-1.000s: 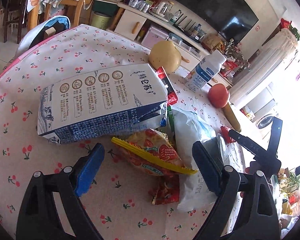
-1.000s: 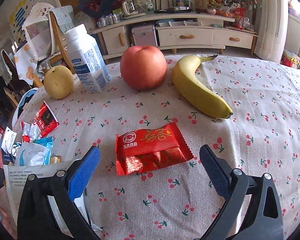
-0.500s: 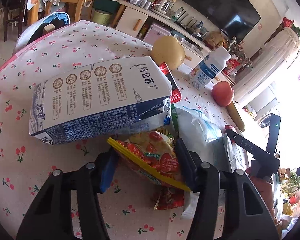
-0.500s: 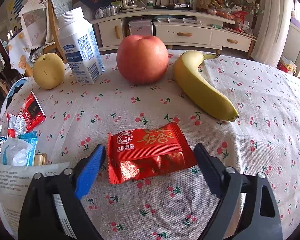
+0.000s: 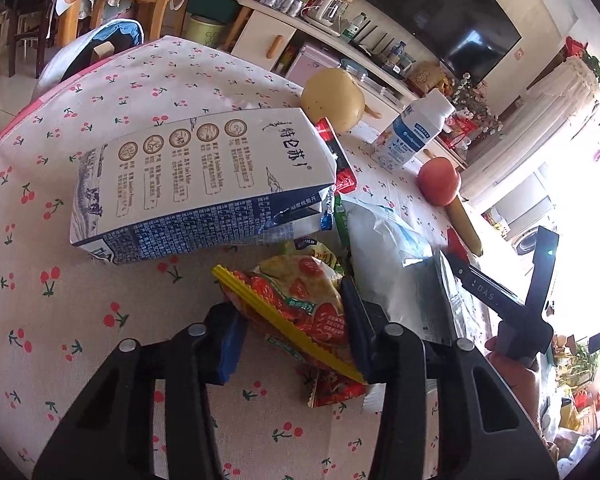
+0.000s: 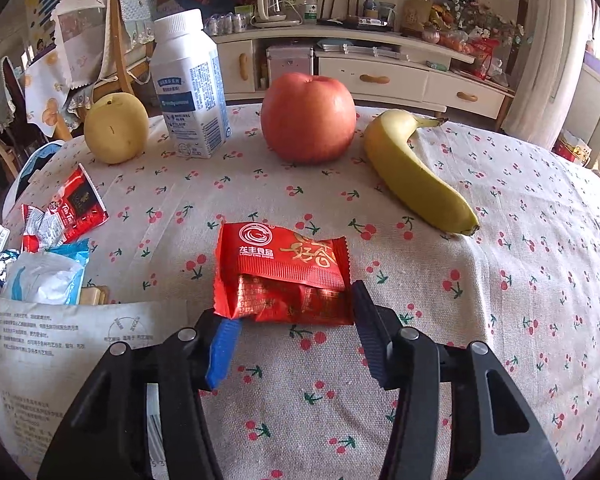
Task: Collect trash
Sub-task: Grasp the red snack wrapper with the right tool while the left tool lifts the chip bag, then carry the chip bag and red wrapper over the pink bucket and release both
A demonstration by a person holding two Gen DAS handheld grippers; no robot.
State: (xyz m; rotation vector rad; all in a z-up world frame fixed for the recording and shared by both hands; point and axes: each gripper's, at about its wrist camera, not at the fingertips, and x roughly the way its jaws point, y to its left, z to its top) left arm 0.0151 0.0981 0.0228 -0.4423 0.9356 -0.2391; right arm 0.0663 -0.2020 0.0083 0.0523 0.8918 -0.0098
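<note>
While both pairs of tongs have just been closing, each now has a wrapper between its pads. Left: the left tongs [image 5: 296,332] are clenched on a yellow-edged snack packet [image 5: 300,300], which lies on the worktop [image 5: 80,320] amid a heap of litter, in front of a flattened milk carton [image 5: 196,176] and beside a crumpled silver bag [image 5: 396,264]. A second ago these pads stood wide on either side of the packet; the grasp now looks made, so lifting is likely the next step. Right: the right tongs [image 6: 292,328] pinch the near edge of a red snack wrapper [image 6: 280,272], lying alone on the cloth and well apart from the heap at left. Beyond it stand a pear [image 6: 116,128], a capped white bottle [image 6: 188,88], an apple [image 6: 308,116] and a banana [image 6: 416,172], none of them trash. No bin or bag for collecting appears in either view; the bottle's contents cannot be told.
</note>
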